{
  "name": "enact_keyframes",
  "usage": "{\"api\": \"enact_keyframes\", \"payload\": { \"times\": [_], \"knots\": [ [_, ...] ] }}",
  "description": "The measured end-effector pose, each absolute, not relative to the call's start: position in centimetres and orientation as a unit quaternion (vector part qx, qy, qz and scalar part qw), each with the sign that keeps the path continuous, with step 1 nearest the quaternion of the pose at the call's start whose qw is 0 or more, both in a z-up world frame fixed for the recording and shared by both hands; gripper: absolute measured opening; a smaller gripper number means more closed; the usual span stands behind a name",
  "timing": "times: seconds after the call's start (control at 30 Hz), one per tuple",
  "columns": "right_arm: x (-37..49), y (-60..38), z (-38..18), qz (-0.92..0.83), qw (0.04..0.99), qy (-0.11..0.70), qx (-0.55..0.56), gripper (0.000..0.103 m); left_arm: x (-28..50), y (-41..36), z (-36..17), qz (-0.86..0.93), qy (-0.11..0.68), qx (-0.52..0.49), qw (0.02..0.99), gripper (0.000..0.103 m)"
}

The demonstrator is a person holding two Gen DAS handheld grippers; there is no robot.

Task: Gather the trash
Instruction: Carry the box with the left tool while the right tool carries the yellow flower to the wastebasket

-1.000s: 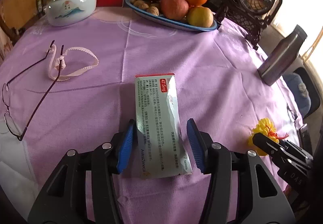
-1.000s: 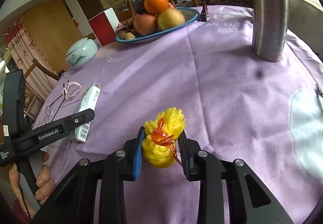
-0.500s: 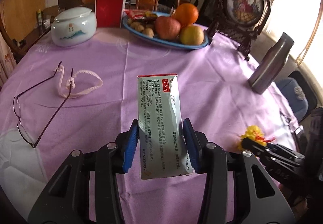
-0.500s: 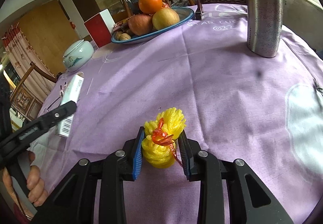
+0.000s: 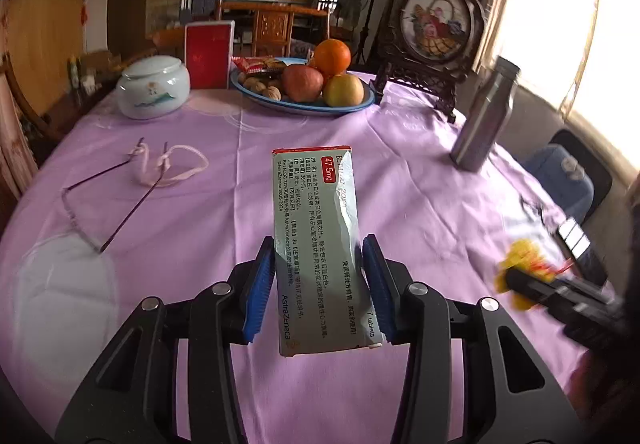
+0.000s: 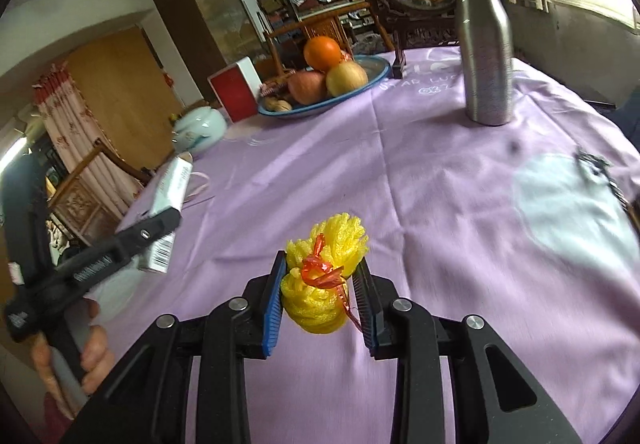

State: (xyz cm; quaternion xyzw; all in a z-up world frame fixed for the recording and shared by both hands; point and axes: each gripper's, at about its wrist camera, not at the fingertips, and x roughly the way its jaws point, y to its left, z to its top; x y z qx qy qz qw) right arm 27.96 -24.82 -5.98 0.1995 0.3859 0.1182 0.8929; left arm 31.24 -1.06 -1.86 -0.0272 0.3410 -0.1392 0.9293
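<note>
- Since a second ago, both our tools have lifted their loads off the purple cloth of the desk (image 5: pixel 420 172): the medicine box (image 5: pixel 320 244) that lay flat near the front edge now hangs in the air, and the yellow foam net (image 6: pixel 324 280) has risen with it.
- Our left tool (image 5: pixel 318 284) is clamped on the medicine box, blue pads against its long sides, the printed face towards the camera.
- Our right tool (image 6: pixel 320 296) is clamped on the yellow foam net with its red ribbon, above the front part of the desk.
- We judge that the step in hand is carrying both pieces of trash away; no bin shows in either view, so we cannot say where it stands.
- To do it well, we should keep both grips firm and level. The box is thin card and may slip or crush, and the net is soft.
- We should steer clear of the steel bottle (image 6: pixel 486 56) near the right edge, the glasses (image 5: pixel 108 200) by the left edge and the fruit plate (image 5: pixel 304 106) at the far edge.
</note>
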Motion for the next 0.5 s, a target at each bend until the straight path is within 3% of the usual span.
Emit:
{"api": "enact_keyframes", "payload": {
  "times": [0.5],
  "knots": [
    [12.3, -28.9, -3.5, 0.032, 0.928, 0.346, 0.132, 0.032, 20.6, -3.0, -0.9, -0.179, 0.324, -0.040, 0.928, 0.045]
  ]
}}
